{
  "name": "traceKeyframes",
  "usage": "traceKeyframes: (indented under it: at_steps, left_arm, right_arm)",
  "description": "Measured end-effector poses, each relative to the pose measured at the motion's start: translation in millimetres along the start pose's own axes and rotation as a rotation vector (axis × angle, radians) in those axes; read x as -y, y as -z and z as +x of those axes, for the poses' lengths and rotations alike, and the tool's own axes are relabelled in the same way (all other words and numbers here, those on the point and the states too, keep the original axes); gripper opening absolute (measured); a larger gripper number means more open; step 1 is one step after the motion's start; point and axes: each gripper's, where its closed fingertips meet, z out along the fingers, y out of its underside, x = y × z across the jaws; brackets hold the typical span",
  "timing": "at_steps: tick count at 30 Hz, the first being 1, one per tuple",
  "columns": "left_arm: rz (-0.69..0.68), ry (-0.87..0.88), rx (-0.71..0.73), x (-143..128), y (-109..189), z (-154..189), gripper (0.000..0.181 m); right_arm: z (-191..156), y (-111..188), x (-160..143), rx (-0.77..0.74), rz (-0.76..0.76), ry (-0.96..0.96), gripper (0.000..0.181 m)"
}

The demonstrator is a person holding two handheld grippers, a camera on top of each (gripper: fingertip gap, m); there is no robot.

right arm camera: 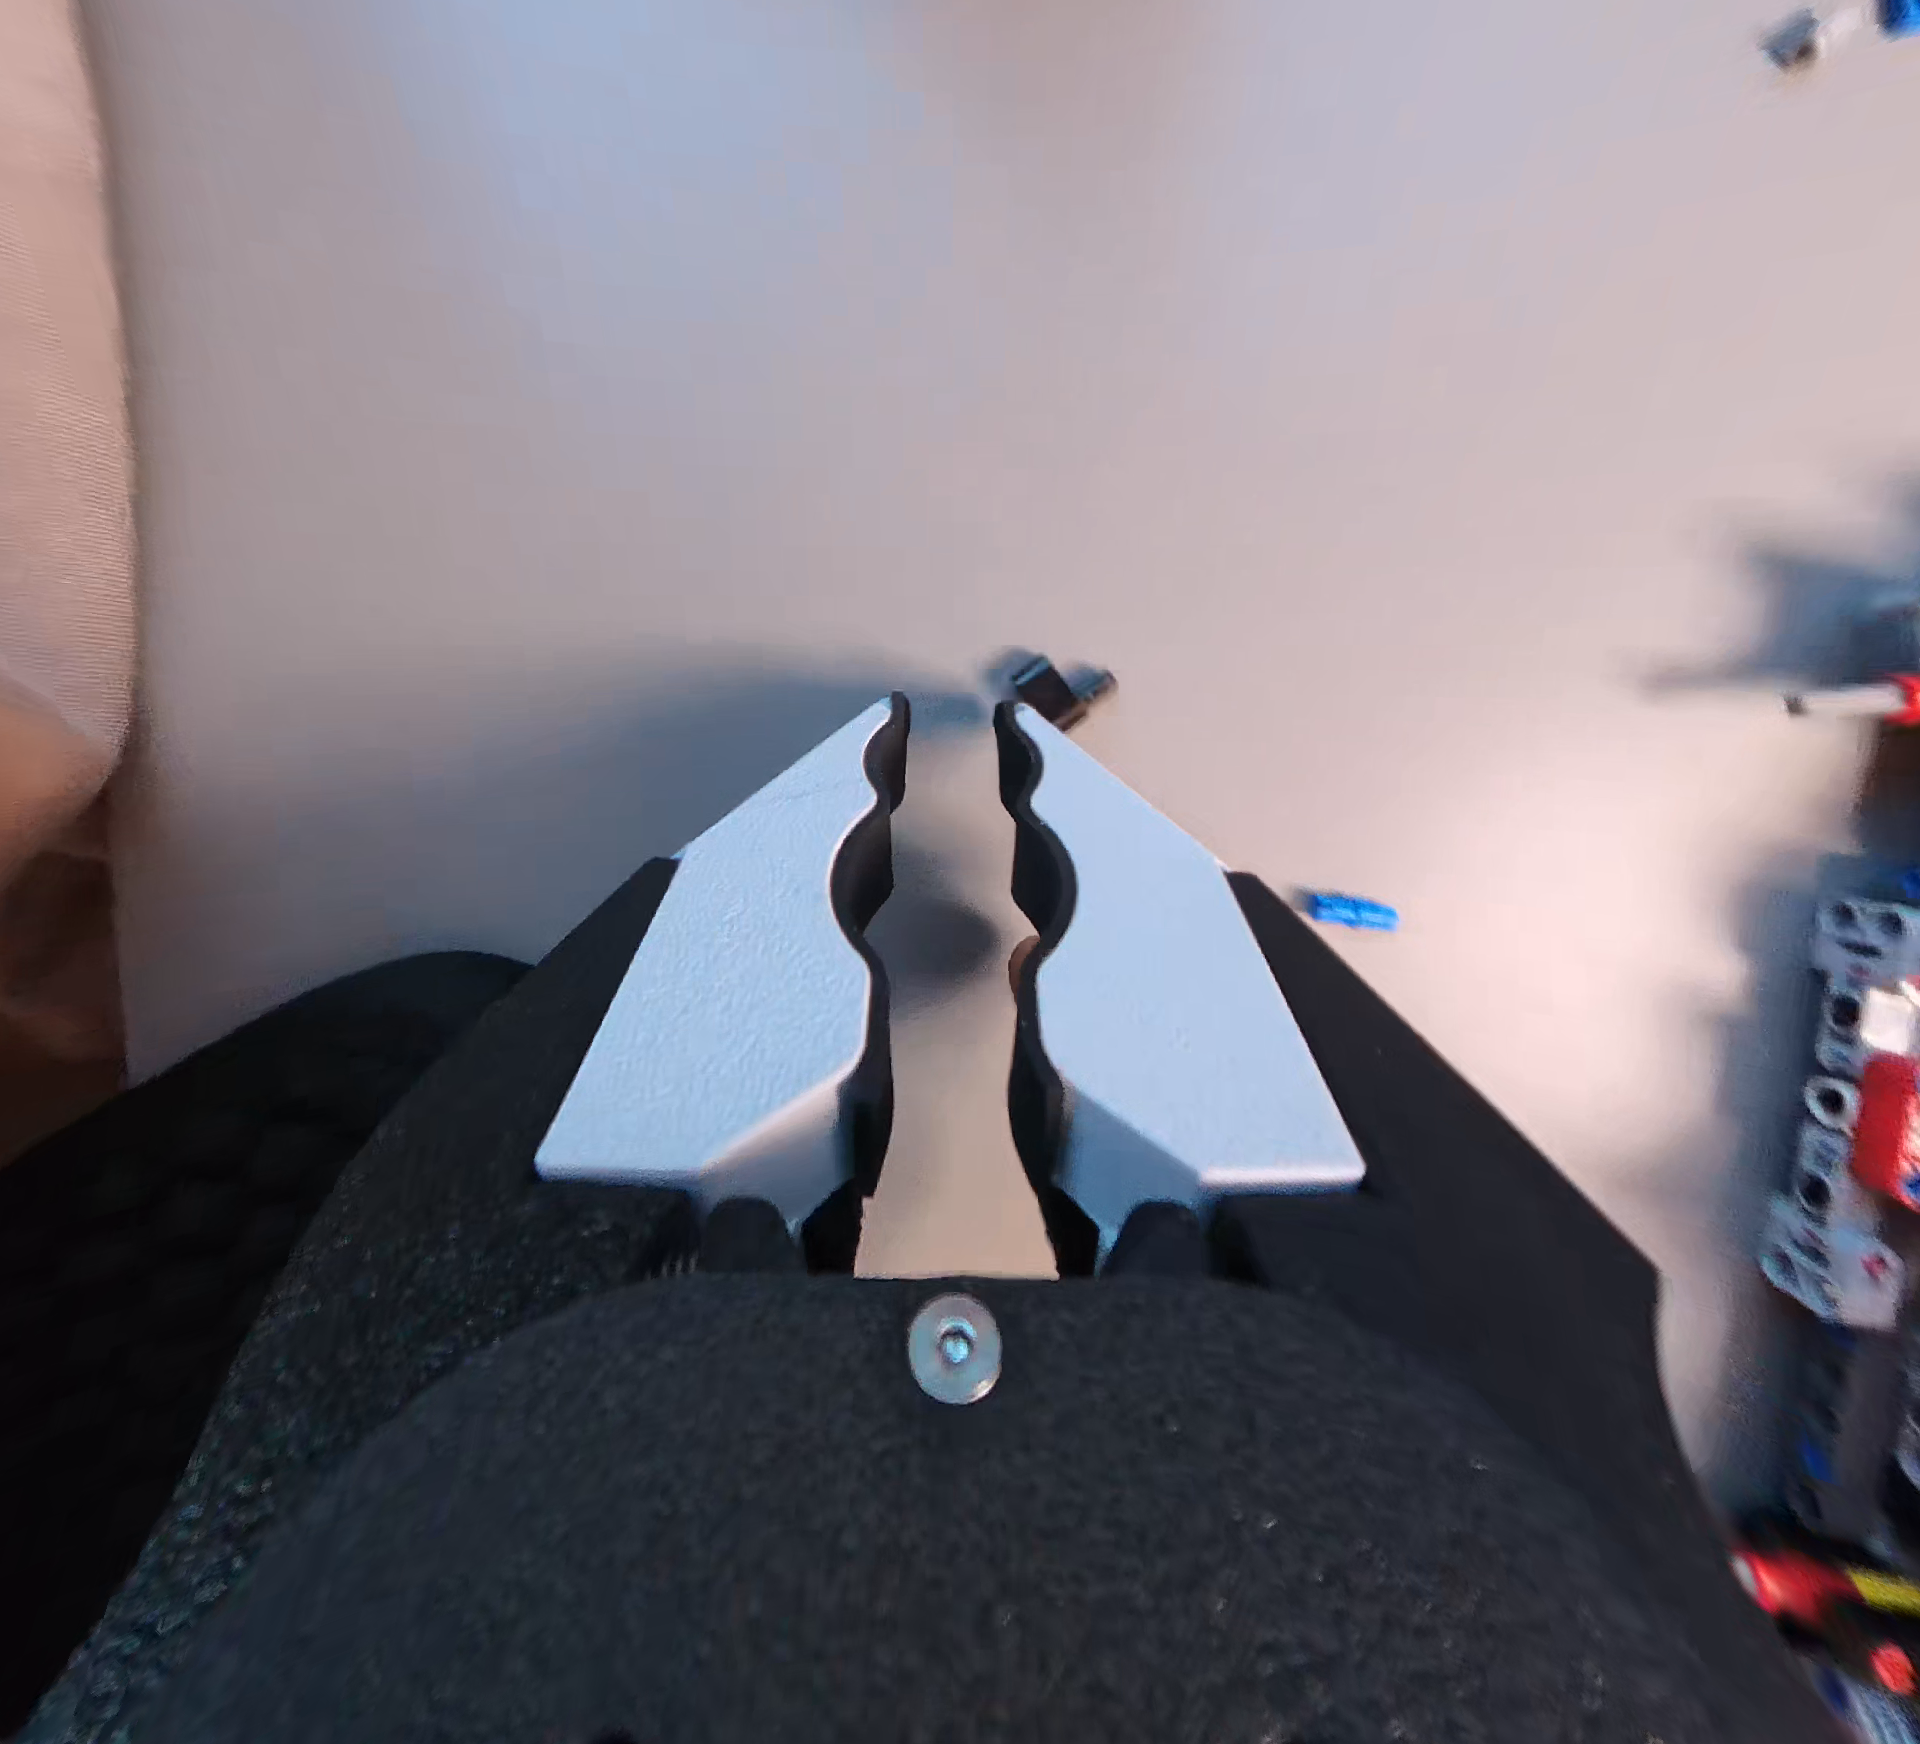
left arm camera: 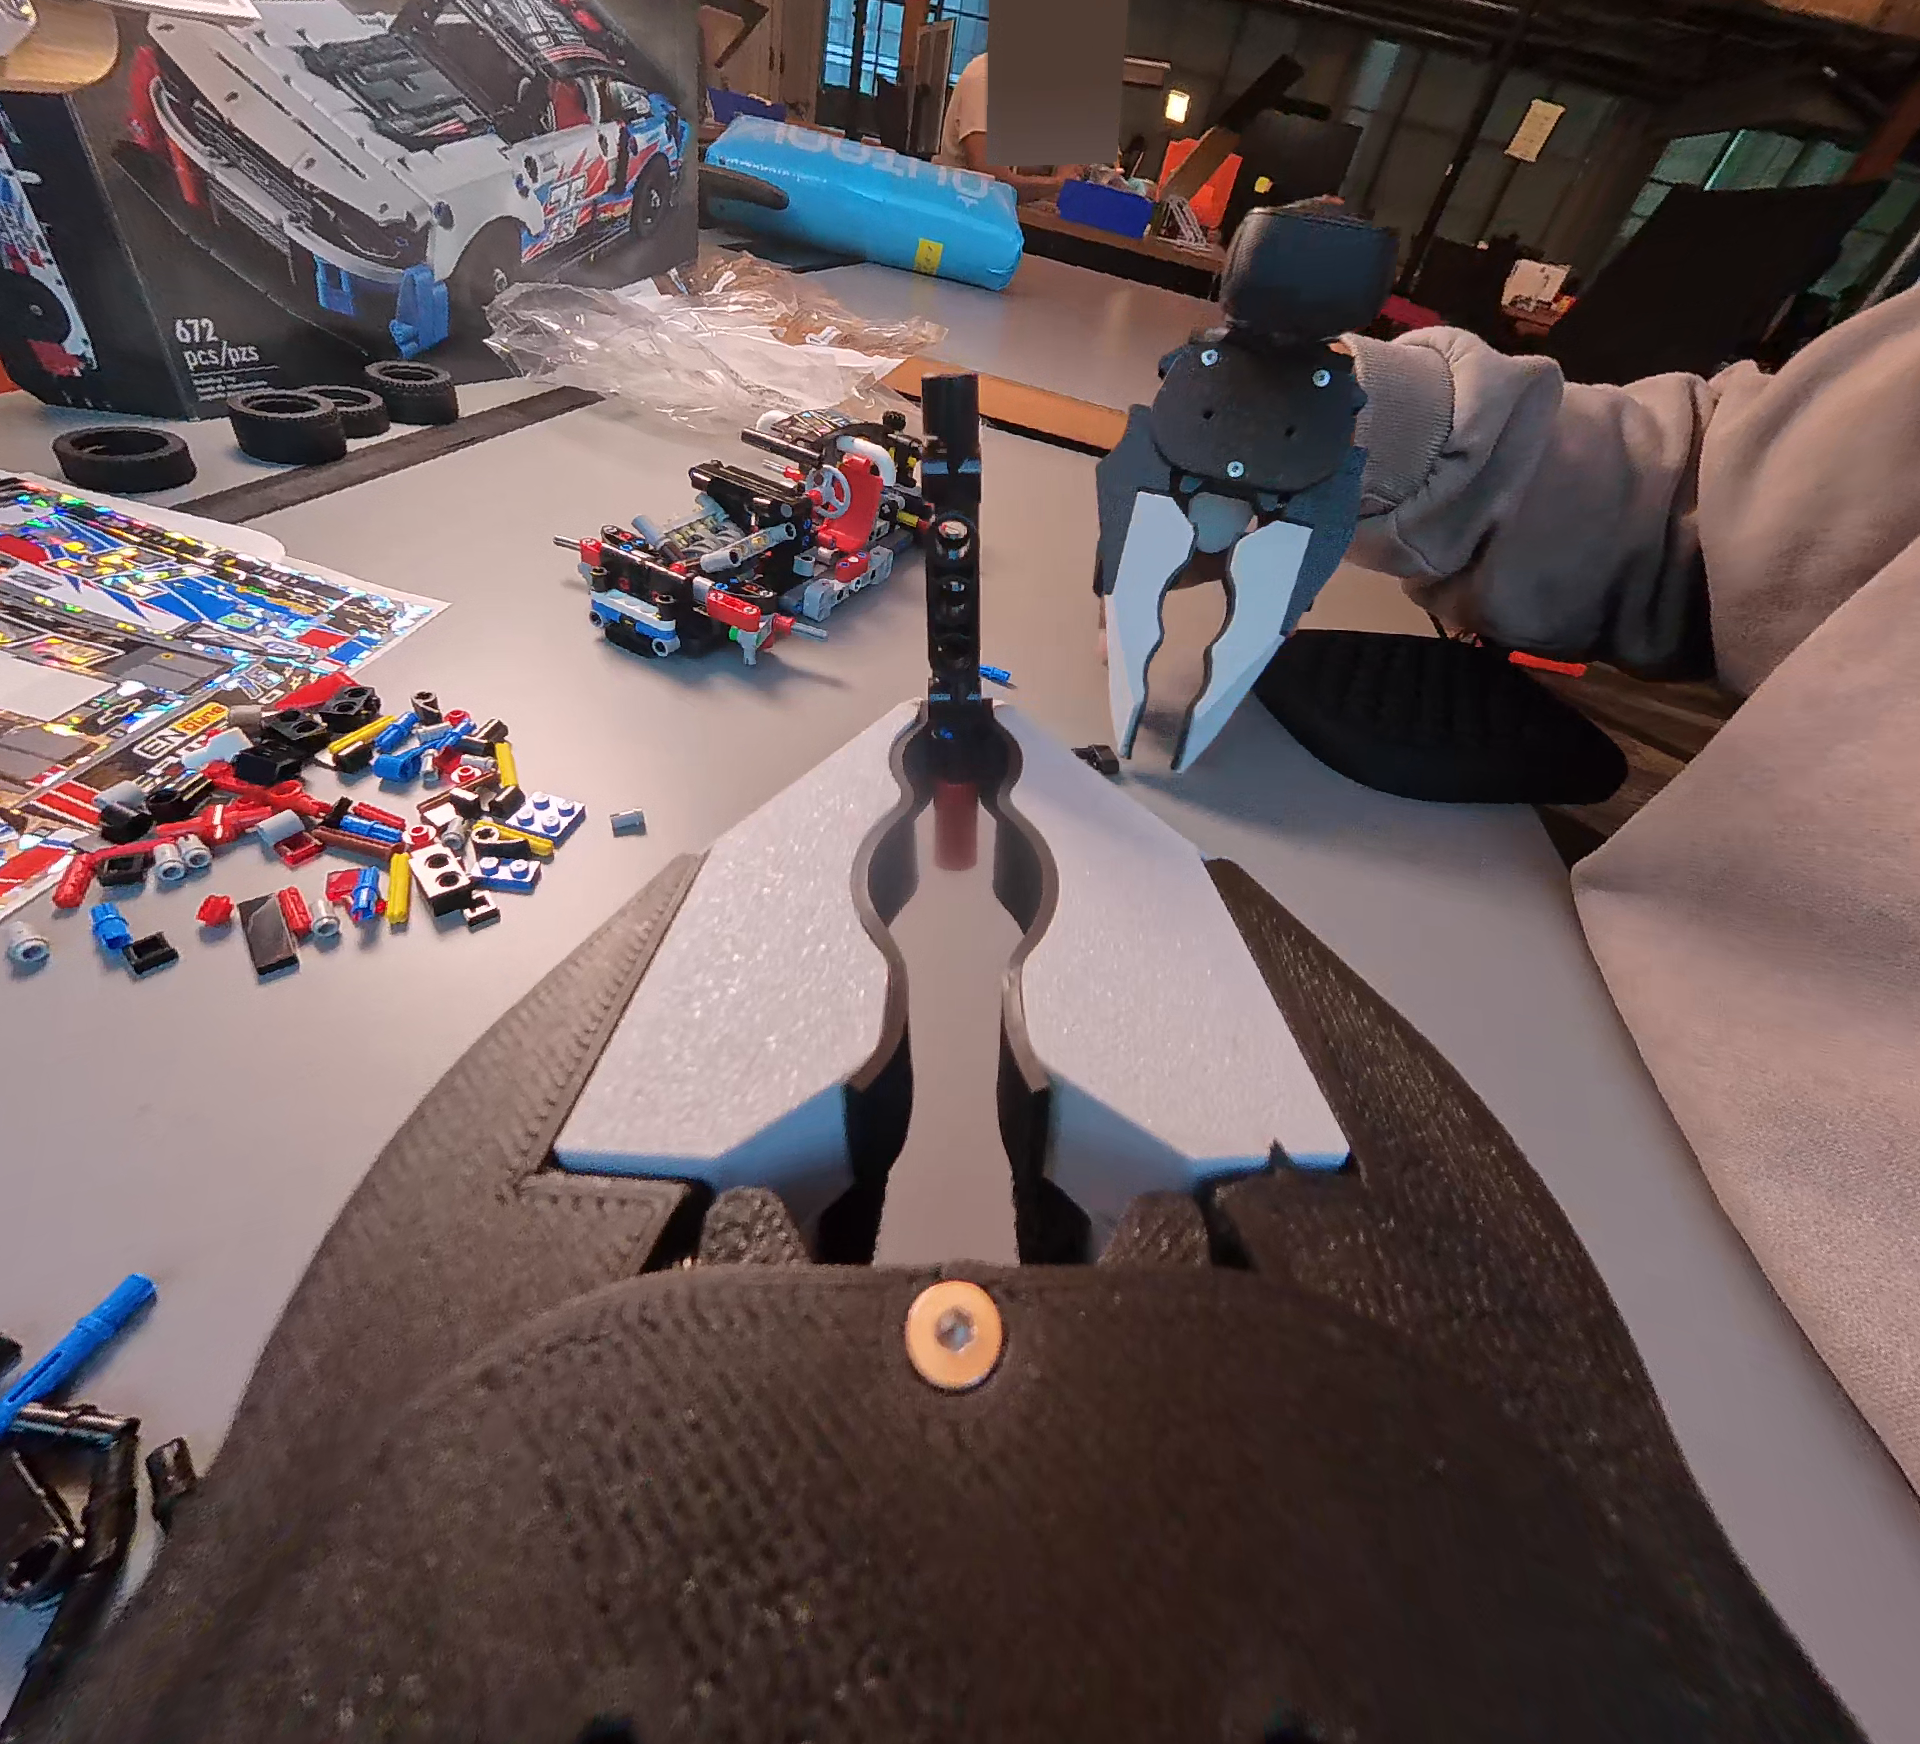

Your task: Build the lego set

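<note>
My left gripper (left arm camera: pixel 952 718) is shut on a black Technic beam assembly (left arm camera: pixel 952 593) that stands upright out of its tips, with a dark red pin (left arm camera: pixel 952 824) at its lower end between the fingers. The half-built car chassis (left arm camera: pixel 748 541) sits on the grey table beyond it. My right gripper (left arm camera: pixel 1151 759) points down at the table to the right of the beam, open and empty. In the right wrist view the right gripper (right arm camera: pixel 952 707) hovers just above a small black piece (right arm camera: pixel 1049 682), also seen by its tips in the left wrist view (left arm camera: pixel 1094 756).
A pile of loose small pieces (left arm camera: pixel 343 821) and a sticker sheet (left arm camera: pixel 135 645) lie at left. Black tyres (left arm camera: pixel 286 427) and the set box (left arm camera: pixel 353 125) stand behind, with crumpled plastic bags (left arm camera: pixel 696 344). A blue pin (right arm camera: pixel 1351 913) lies right of the right gripper. A grey sleeve (left arm camera: pixel 1662 489) fills the right. Spacing between my two grippers at the tips: around 20 cm.
</note>
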Motion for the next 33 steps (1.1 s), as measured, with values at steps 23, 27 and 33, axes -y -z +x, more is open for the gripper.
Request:
traceKeyframes:
  at_steps: [23,27,33]
  left_arm:
    - [0.000,0.000,0.001,0.4,0.8,0.0,0.005]
    - [-0.005,0.002,-0.003,-0.9,0.0,0.4,0.005]
    - [-0.003,-0.001,-0.002,0.3,1.1,0.3,0.005]
  right_arm:
    - [16.5,-1.5,10.1,-0.063,0.074,0.050,0.005]
    - [-1.8,5.6,21.1,0.219,0.081,-0.181,0.005]
    - [45.5,6.7,27.0,0.234,0.096,-0.439,0.016]
